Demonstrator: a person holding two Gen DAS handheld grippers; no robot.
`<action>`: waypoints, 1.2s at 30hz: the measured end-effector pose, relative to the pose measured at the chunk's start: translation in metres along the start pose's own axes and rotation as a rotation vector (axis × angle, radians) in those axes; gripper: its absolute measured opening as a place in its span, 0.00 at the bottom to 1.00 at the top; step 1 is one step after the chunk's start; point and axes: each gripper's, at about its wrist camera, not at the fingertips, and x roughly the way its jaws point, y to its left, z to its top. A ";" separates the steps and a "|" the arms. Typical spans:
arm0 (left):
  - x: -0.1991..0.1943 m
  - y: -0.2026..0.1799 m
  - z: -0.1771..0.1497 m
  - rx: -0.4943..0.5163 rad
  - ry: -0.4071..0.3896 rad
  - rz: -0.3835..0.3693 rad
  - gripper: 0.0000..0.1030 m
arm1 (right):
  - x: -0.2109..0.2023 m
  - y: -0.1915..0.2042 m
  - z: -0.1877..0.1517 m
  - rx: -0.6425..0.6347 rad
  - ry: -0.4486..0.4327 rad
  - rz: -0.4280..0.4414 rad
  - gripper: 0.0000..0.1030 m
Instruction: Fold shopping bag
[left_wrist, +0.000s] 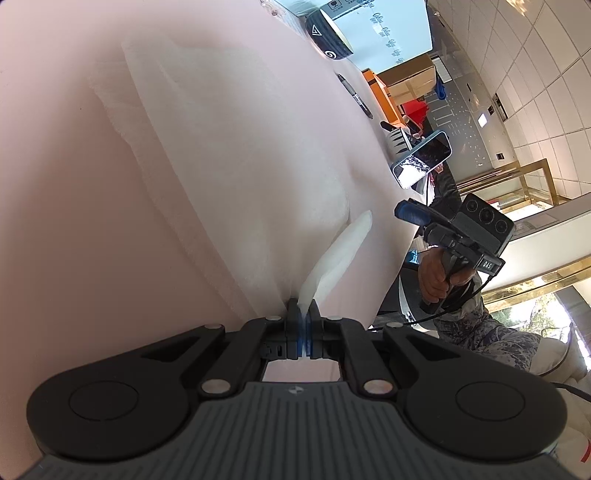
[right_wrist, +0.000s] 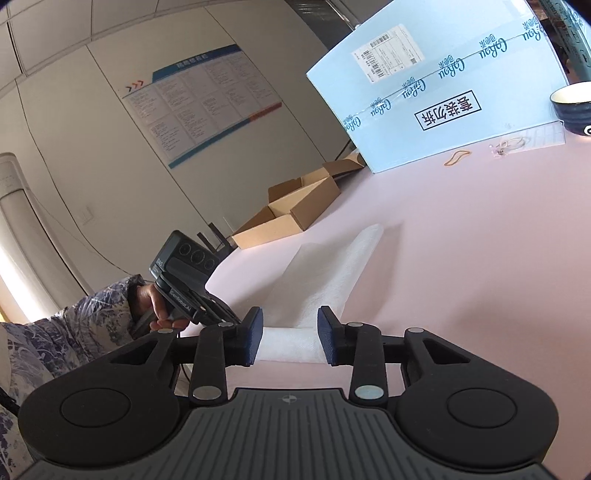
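Note:
A white translucent shopping bag (left_wrist: 221, 155) lies flat on the pink table (left_wrist: 55, 203). My left gripper (left_wrist: 303, 314) is shut on the bag's handle strap (left_wrist: 332, 258) at the near edge. In the right wrist view the bag (right_wrist: 332, 273) lies ahead, and my right gripper (right_wrist: 290, 332) is open with its blue pads either side of the bag's near end, not pinching it. The right gripper also shows in the left wrist view (left_wrist: 417, 214), off the table's edge.
A dark bowl (left_wrist: 327, 37), a black pen (left_wrist: 354, 96), a phone (left_wrist: 423, 158) and a pale blue box (right_wrist: 436, 88) sit along the table's far side. A rubber band (right_wrist: 458, 158) lies near the box. An open cardboard box (right_wrist: 291, 210) sits beyond the table edge.

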 end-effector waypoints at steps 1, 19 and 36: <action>0.000 0.000 0.000 -0.001 -0.001 -0.002 0.04 | 0.009 0.005 -0.003 -0.006 0.029 0.006 0.13; -0.001 0.000 -0.012 -0.005 -0.079 -0.008 0.04 | 0.064 -0.017 0.007 0.042 0.132 -0.080 0.04; -0.041 -0.026 -0.083 0.063 -0.456 0.091 0.05 | 0.071 -0.031 0.004 0.104 0.142 -0.061 0.00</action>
